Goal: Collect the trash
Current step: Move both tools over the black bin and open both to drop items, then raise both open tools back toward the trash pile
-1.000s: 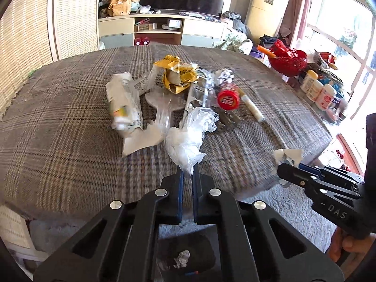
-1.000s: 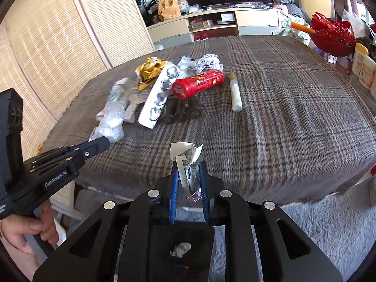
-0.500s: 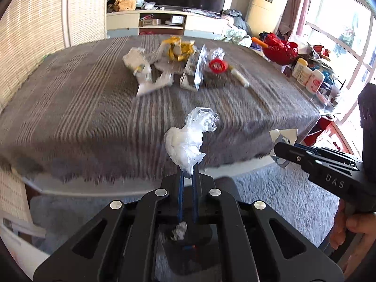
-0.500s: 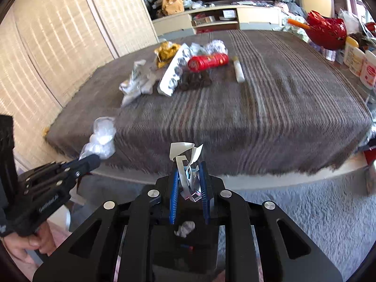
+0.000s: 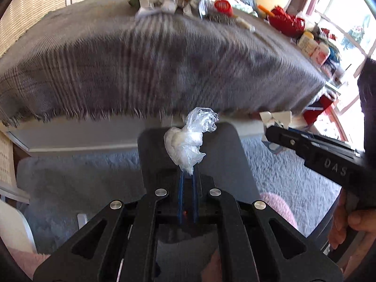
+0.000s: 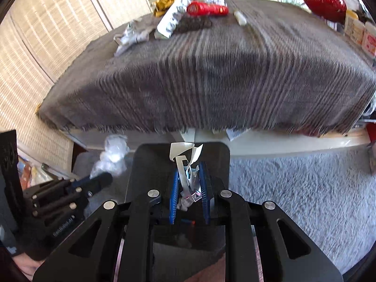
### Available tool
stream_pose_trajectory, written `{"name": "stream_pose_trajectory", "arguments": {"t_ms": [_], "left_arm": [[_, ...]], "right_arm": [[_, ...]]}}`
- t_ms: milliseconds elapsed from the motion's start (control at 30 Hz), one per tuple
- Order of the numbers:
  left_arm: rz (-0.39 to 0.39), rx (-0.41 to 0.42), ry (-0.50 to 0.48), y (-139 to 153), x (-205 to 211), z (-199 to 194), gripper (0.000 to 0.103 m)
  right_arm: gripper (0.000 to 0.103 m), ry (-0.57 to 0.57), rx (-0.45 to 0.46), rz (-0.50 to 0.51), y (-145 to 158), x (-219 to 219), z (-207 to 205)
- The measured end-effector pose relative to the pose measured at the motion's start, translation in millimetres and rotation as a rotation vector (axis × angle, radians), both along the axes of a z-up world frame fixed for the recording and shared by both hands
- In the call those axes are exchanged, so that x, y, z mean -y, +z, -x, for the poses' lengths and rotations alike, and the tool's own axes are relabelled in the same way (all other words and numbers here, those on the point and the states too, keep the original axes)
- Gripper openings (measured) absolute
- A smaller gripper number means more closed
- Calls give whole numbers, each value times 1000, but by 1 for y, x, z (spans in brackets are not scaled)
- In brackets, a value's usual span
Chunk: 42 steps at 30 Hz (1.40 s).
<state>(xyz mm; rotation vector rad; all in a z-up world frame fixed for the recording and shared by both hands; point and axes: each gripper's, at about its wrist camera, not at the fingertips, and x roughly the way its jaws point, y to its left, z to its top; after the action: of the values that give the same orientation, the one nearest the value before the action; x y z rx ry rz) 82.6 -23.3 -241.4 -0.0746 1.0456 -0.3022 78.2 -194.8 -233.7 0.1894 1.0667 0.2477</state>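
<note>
My left gripper (image 5: pixel 187 176) is shut on a crumpled wad of clear plastic wrap (image 5: pixel 188 141), held over a black bin (image 5: pixel 235 155) on the floor. In the right wrist view my right gripper (image 6: pixel 189 171) is shut on a folded white paper scrap (image 6: pixel 185 155) above the same black bin (image 6: pixel 145 164). Each gripper shows in the other's view: the right gripper (image 5: pixel 270 129) with its scrap, the left gripper (image 6: pixel 103 179) with its plastic. More trash lies far back on the cloth-covered table (image 6: pixel 211 82): a red can (image 6: pixel 206 9), a silver blister pack (image 6: pixel 171 21), a yellow wrapper (image 6: pixel 164 4).
A grey shag rug (image 6: pixel 293 188) covers the floor around the bin. A red bowl (image 6: pixel 326 0) and bottles (image 6: pixel 359 33) stand beyond the table's right side. A woven screen (image 6: pixel 35 47) stands at the left. A person's hand (image 5: pixel 352 225) grips the right tool's handle.
Both grippers have pulled back from the table and sunk, keeping their loads. The table's trash has slid to the top of both views, and the black bin now fills the space below the fingers.
</note>
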Motion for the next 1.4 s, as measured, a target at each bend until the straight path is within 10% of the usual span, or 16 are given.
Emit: {"name": "stream_pose_trajectory", "arguments": {"t_ms": [333,733,900,1400], "left_arm": [[11,-45,-8,-13,1,4,16],[-51,-25,-1,-10,0,3,73],[-81,6,21,1,-4,0,95],[-96,88,80,48,-25,-47,95]], "right_arm": [[30,18,-68,0,-18,-13,-2],[91,-43,-39,17,-8,1,-6],[96,-73,-20,18,1,13,-11],[100,-162,89,11,52,50,-55]]}}
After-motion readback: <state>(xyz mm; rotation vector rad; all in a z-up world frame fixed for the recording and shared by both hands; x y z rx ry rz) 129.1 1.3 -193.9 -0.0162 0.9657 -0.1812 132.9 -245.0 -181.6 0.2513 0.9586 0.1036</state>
